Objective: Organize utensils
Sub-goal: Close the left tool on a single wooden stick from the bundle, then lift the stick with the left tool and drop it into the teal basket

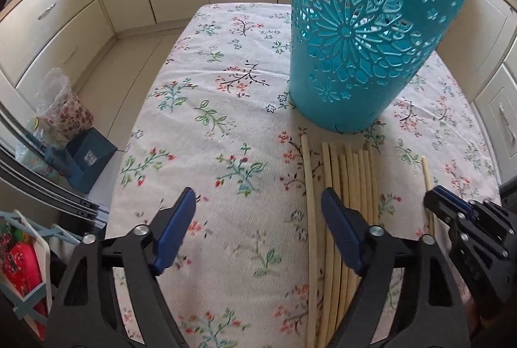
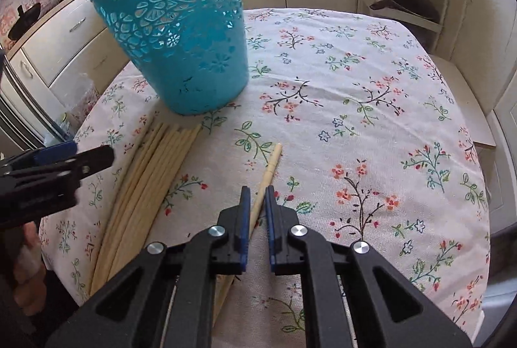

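Right wrist view: a single pale wooden chopstick (image 2: 267, 178) is bracketed by the right gripper (image 2: 257, 198), whose narrowed jaws are not seen pressing it. Left, a bundle of pale wooden chopsticks (image 1: 350, 183) lies near a perforated turquoise plastic holder (image 1: 362, 35) on the floral tablecloth (image 1: 210, 109), and the left gripper (image 1: 258, 206) is spread wide.

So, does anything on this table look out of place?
Yes: one chopstick lies alone on the tablecloth, apart from the bundle of chopsticks near the teal basket. The right gripper straddles it.

Black gripper frames, blue ribbed fingers (image 1: 176, 230), silver screws.
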Demonstrator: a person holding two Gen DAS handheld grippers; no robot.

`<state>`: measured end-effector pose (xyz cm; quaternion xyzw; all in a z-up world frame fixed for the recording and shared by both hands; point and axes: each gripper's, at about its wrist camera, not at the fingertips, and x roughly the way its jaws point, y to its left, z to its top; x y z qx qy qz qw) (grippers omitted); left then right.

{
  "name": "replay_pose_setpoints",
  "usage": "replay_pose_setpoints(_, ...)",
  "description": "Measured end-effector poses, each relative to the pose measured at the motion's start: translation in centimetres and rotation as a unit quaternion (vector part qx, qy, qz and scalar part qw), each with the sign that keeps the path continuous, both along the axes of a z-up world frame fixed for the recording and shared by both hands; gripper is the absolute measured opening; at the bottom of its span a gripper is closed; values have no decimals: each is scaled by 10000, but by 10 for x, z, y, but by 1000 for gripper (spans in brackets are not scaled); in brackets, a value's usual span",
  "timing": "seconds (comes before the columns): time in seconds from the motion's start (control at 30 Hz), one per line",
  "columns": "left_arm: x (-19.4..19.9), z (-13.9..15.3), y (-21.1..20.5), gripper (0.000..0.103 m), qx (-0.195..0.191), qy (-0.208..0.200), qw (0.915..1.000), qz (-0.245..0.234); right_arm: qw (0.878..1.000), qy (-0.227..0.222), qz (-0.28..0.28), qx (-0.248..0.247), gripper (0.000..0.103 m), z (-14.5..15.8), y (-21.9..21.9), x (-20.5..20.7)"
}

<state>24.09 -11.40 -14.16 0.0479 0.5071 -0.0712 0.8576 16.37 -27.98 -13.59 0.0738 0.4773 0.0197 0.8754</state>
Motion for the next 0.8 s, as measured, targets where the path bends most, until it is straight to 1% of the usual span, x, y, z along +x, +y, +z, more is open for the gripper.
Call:
replay_pose_setpoints(0.07, 7, -5, -7, 66, 94, 37, 9999, -33, 10000, -6, 24, -31, 10, 0, 2, 0)
replay_pose_setpoints(0.23, 16, -15, -19, 58, 340, 38, 9994, -98, 9999, -10, 7, 123, 10, -2, -4, -1)
replay_pose_setpoints(0.27, 17, -15, -20, 52, 304, -23, 9995, -109, 9999, -6, 7, 140, 10, -2, -4, 0)
replay_pose_setpoints(0.3, 17, -15, -21, 50, 282, -22, 9995, -144, 9999, -3, 17, 142, 10, -2, -5, -2)
replay_pose_setpoints(0.33, 17, -14, -23, 39, 262, -20, 9994, -234, 9999, -9, 30, 117, 10, -2, -5, -3)
replay_pose_setpoints(0.37, 16, -14, -24, 20, 175, -19, 9992, -357, 10000, -15, 49, 70, 10, -2, -3, -3)
replay_pose_setpoints(0.4, 14, -14, -28, 14, 137, 5, 9985, -528, 10000, -15, 67, 19, 10, -1, -1, -2)
replay_pose_setpoints(0.43, 13, -14, -31, 6, 169, 3, 9980, -612, 10000, -21, 83, -26, 10, -2, 0, -3)
replay_pose_setpoints(0.47, 11, -13, -33, 5, 221, -14, 9974, -688, 9999, -24, 93, -64, 10, -2, 2, -2)
replay_pose_setpoints(0.5, 10, -13, -32, 5, 180, 10, 9971, -733, 9999, -27, 94, -71, 10, -1, 1, -4)
replay_pose_setpoints(0.57, 8, -10, -24, 5, -56, 96, 9971, -751, 10000, -33, 80, -46, 10, -2, 1, -4)
replay_pose_setpoints(0.63, 4, -2, -11, 5, -230, 43, 9974, -688, 10000, -37, 68, -19, 10, -2, 1, -4)
replay_pose_setpoints(0.67, 2, 5, -3, 5, -375, -10, 9972, -650, 10000, -42, 62, -18, 11, -2, 1, -4)
replay_pose_setpoints(0.73, -3, 30, 17, 5, -701, -244, 9956, -569, 10000, -51, 71, -41, 12, -2, 2, -5)
replay_pose_setpoints(0.8, -7, 54, 31, 5, -968, -474, 9928, -513, 9999, -62, 90, -50, 16, -2, 3, -5)
